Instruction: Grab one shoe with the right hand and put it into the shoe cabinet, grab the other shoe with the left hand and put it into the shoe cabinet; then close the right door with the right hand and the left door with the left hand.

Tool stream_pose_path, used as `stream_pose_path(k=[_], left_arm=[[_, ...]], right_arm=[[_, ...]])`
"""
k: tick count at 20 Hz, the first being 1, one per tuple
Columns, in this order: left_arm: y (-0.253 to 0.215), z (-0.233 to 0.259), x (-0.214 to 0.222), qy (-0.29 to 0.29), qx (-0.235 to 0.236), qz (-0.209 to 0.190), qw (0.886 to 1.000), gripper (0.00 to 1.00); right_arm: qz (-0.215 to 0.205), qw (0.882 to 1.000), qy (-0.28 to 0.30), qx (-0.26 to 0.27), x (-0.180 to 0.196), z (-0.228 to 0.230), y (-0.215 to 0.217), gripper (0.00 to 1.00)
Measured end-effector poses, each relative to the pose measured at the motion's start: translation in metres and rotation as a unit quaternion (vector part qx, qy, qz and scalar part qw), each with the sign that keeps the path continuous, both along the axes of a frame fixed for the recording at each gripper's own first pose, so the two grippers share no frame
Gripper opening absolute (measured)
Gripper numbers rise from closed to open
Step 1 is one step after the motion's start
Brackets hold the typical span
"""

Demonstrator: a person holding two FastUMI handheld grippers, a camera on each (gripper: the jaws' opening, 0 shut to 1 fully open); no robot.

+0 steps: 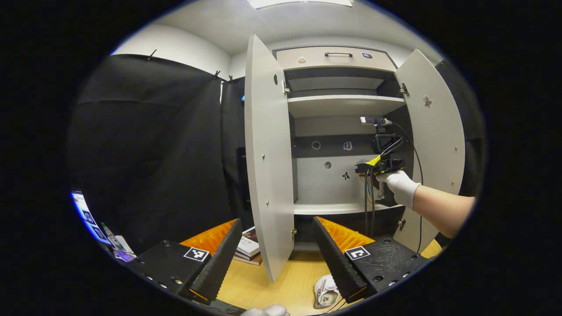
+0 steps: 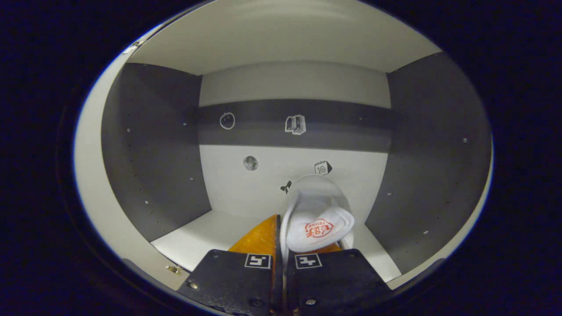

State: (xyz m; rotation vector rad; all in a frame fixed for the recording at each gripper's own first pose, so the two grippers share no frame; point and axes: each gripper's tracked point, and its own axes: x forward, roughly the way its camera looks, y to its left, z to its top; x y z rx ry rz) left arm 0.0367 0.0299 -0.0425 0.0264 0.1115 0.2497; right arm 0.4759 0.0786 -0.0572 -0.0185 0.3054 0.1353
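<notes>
My right gripper (image 2: 281,245) has its jaws pinching the edge of a white shoe (image 2: 317,219), squeezed nearly together on the thin rim. The shoe hangs inside the shoe cabinet, above the lower shelf (image 2: 197,239) and close to the back wall (image 2: 263,184). I think I am about to set it down.

My worry is the grip (it is only a thin bit of rim). If the shoe slips out early, it could drop on its side or roll toward the front lip and fall out. If I push too far, the toe could bump the back wall and twist the shoe in my jaws. I cannot tell if the sole touches the shelf yet, so letting go now may mean a small drop.

My left gripper (image 1: 272,250) waits with its jaws spread wide and nothing between them. It hangs over the wooden worktop (image 1: 272,281), right in front of the bottom edge of the left door (image 1: 268,175). The other shoe (image 1: 326,292) lies on the worktop just below, near my right-hand finger. If I dip down for it carelessly, I could knock the left door, swing it into the cabinet and block my other arm.

In the left gripper view, a gloved hand (image 1: 397,184) holds the right gripper inside the cabinet, beside the open right door (image 1: 434,145). Its cables hang down and could catch.
</notes>
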Motion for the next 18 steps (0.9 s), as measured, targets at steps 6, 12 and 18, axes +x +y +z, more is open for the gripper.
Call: stream_pose_path(k=[6, 12, 18], left_arm=[[0.003, 0.004, 0.003, 0.002, 0.008, 0.019, 1.000, 0.96], [0.009, 0.006, 0.006, -0.001, 0.005, 0.029, 1.000, 0.96], [0.008, 0.005, 0.007, -0.003, 0.002, 0.023, 1.000, 0.96]], right_arm=[[-0.017, 0.996, 0.092, -0.001, 0.039, -0.050, -0.001, 0.07], [-0.027, 0.983, 0.175, -0.042, 0.043, -0.078, -0.010, 0.24], [-0.022, 0.991, 0.132, -0.021, 0.034, -0.055, -0.004, 0.80]])
